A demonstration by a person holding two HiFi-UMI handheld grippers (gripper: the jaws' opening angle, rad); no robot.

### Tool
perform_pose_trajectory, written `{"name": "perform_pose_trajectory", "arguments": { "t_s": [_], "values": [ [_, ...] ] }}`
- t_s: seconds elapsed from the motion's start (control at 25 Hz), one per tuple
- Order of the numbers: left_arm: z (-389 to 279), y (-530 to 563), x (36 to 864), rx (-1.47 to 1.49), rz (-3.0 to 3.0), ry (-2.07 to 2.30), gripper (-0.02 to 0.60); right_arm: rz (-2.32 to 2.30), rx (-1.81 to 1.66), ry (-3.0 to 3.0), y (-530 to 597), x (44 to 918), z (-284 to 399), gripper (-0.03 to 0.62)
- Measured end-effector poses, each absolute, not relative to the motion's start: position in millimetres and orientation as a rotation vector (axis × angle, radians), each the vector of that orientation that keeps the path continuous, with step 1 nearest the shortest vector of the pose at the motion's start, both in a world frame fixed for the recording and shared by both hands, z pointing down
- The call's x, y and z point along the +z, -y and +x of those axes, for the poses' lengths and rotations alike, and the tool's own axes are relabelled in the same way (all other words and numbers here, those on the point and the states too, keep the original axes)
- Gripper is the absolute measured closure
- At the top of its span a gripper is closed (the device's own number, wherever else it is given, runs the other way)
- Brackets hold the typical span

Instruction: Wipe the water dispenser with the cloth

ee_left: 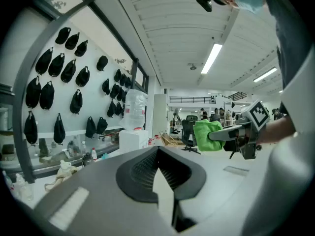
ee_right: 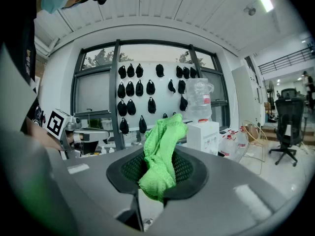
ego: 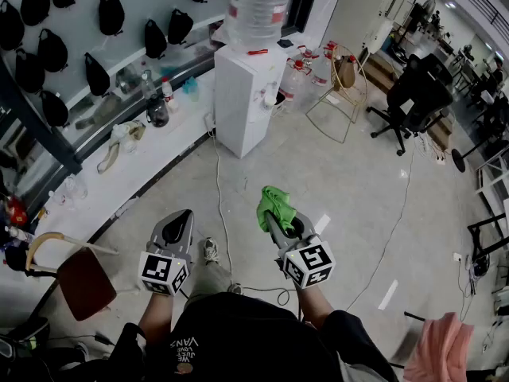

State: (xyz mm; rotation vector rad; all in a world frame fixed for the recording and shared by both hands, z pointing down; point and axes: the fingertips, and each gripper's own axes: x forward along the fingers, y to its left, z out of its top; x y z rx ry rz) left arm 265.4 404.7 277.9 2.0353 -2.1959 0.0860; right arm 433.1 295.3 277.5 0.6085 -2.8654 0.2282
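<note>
The white water dispenser (ego: 246, 94) stands on the floor ahead by the counter, a clear bottle (ego: 258, 10) on top; it also shows in the left gripper view (ee_left: 134, 136) and the right gripper view (ee_right: 204, 134), some way off. My right gripper (ego: 277, 209) is shut on a bright green cloth (ego: 275, 205), which bunches up between the jaws (ee_right: 160, 156). My left gripper (ego: 181, 223) is held beside it, shut with nothing in it (ee_left: 157, 173). From the left gripper view the green cloth (ee_left: 207, 135) hangs off the right gripper's tip.
A long white counter (ego: 135, 173) with bottles and cups runs along the left under a wall of black bags (ego: 52, 50). A wooden chair (ego: 79, 277) is at lower left, a wire chair (ego: 342, 86) and black office chair (ego: 417, 94) beyond the dispenser. Cables (ego: 219, 205) cross the floor.
</note>
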Motion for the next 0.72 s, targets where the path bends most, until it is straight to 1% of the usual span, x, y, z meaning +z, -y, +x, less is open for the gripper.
{"name": "perform_pose_trajectory", "arguments": {
  "t_s": [0.2,0.4,0.52,0.72],
  "values": [
    [253.5,-398.8,288.2,0.059,2.033,2.158,0.580,0.610,0.265,2.866,-290.4,279.0,421.5,0.503],
    [222.0,-375.5,293.4,0.036,2.045,2.126,0.580,0.635,0.312,2.838,-273.6,286.2,394.3,0.500],
    [187.2,-359.9,291.9,0.044,2.073,2.092,0.580,0.690,0.352,2.831,-256.1,286.9,362.8,0.500],
    [109.0,-343.7,287.6,0.086,2.126,2.031,0.580,0.792,0.354,2.813,-228.9,285.1,285.8,0.500]
  ]
}}
